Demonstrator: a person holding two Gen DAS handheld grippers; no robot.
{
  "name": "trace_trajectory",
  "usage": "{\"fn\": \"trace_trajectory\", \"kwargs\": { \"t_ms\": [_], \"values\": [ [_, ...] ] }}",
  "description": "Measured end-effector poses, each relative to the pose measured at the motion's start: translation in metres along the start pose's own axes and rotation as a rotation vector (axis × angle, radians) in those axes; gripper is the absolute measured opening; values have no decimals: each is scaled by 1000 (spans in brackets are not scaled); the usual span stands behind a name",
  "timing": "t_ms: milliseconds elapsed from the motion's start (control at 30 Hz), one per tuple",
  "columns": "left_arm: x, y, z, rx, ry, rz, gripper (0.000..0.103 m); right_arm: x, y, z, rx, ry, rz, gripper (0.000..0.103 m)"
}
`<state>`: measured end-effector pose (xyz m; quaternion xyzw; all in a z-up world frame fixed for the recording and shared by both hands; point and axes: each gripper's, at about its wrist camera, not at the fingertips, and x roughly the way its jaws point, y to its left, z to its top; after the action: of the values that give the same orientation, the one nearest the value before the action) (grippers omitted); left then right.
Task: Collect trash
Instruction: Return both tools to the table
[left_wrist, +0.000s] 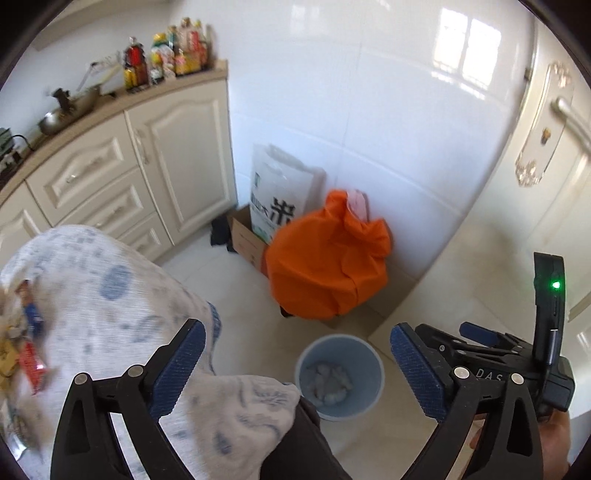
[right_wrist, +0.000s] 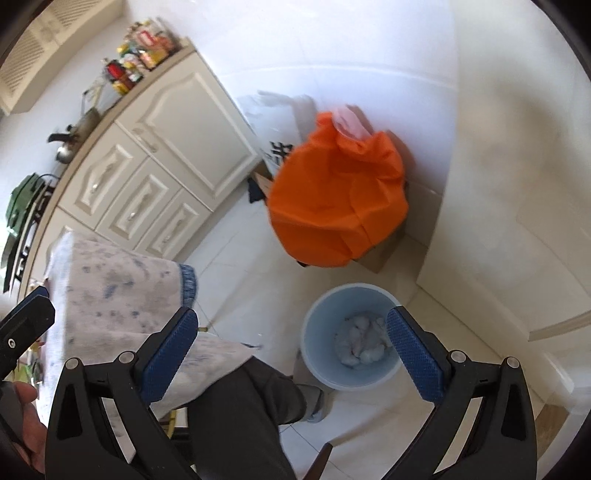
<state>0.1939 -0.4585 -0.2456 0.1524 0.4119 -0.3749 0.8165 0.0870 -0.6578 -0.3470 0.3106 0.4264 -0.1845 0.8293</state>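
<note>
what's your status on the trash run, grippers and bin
Left gripper open, empty. Right gripper open, empty. Blue bin on floor, crumpled paper inside. Nothing blocking.

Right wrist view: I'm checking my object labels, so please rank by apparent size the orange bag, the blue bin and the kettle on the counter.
1. orange bag, largest.
2. blue bin, clearly smaller, though nearer the camera.
3. kettle, smallest; it sits farther away near the fisheye edge, so its true size is unsure.
</note>
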Motion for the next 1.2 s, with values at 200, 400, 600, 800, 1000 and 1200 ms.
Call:
{"fn": "trace_trajectory", "kwargs": {
  "t_ms": [200,400,600,800,1000,1200],
  "values": [
    [-66,26,-21,-28,-103,43,102,-37,55,6,-90,-72,32,103],
    [-149,66,-50,-99,-204,91,102,-70,117,8,-207,-134,88,103],
    [-209,107,-80,-194,-293,147,102,-94,180,4,-314,-183,156,103],
    [-264,141,-115,-277,-386,231,102,-116,238,-5,-414,-243,228,103],
    [-308,167,-143,-343,-440,320,102,-130,289,-19,-519,-276,290,103],
    [-338,183,-169,-402,-470,408,102,-141,333,-36,-626,-298,365,103]
  ]
}}
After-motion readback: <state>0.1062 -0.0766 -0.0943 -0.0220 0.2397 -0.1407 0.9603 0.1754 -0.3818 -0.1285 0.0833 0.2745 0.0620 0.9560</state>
